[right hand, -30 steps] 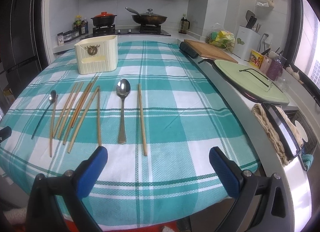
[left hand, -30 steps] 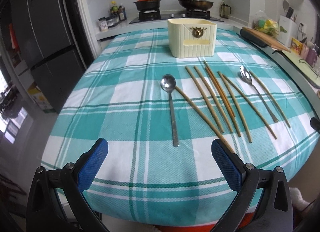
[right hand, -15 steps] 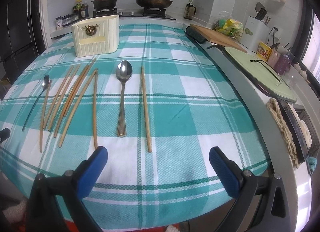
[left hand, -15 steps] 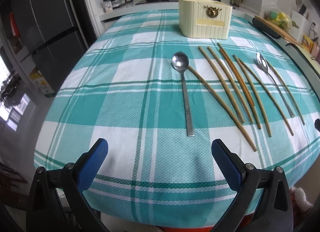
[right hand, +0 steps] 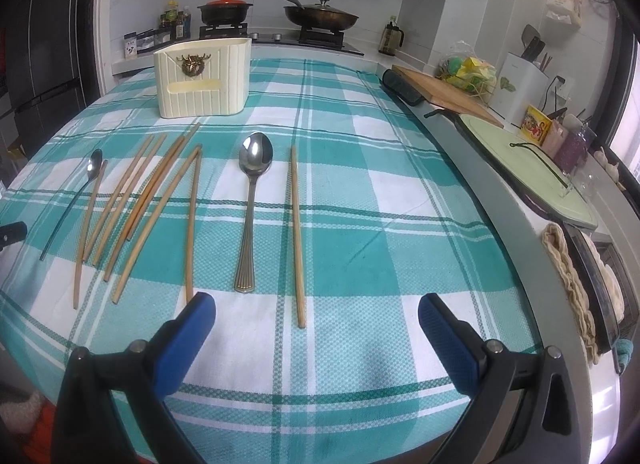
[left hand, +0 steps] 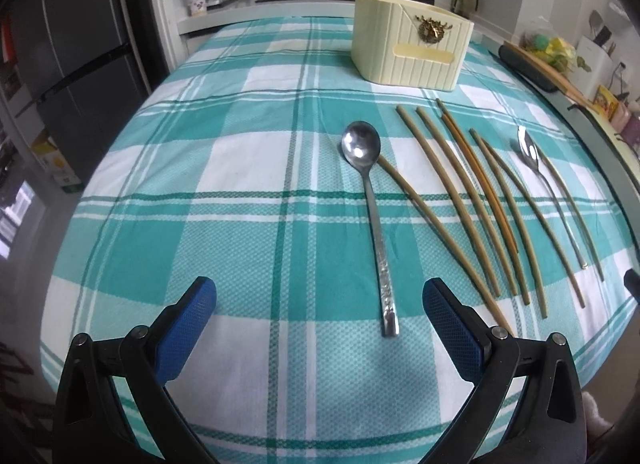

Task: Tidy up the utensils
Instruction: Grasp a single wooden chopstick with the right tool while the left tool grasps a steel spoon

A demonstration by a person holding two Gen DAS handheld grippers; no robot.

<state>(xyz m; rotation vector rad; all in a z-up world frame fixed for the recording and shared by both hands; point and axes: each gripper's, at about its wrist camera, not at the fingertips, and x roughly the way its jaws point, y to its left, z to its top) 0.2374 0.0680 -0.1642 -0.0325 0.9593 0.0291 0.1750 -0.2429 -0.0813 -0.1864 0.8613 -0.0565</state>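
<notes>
A cream utensil holder (left hand: pixel 412 49) stands at the far side of the teal checked tablecloth; it also shows in the right wrist view (right hand: pixel 202 76). A slim steel spoon (left hand: pixel 370 220) lies in front of my open, empty left gripper (left hand: pixel 320 322), its handle end just ahead of the fingertips. Several wooden chopsticks (left hand: pixel 460 204) lie fanned to its right. A second, ribbed spoon (right hand: pixel 251 208) and a lone chopstick (right hand: pixel 296 236) lie ahead of my open, empty right gripper (right hand: pixel 318 324). The slim spoon shows far left in the right wrist view (right hand: pixel 82 192).
The table's front edge drops off just below both grippers. A grey counter edge (right hand: pixel 500 200) runs along the right with a cutting board (right hand: pixel 448 92), a green tray (right hand: pixel 532 168) and a folded cloth (right hand: pixel 568 276). A stove with pots (right hand: pixel 280 20) is behind; a fridge (left hand: pixel 72 64) stands left.
Both grippers have moved forward and lower over the table, so the utensils look nearer. The left gripper has drifted left of the slim spoon's handle. Nothing on the table has moved.
</notes>
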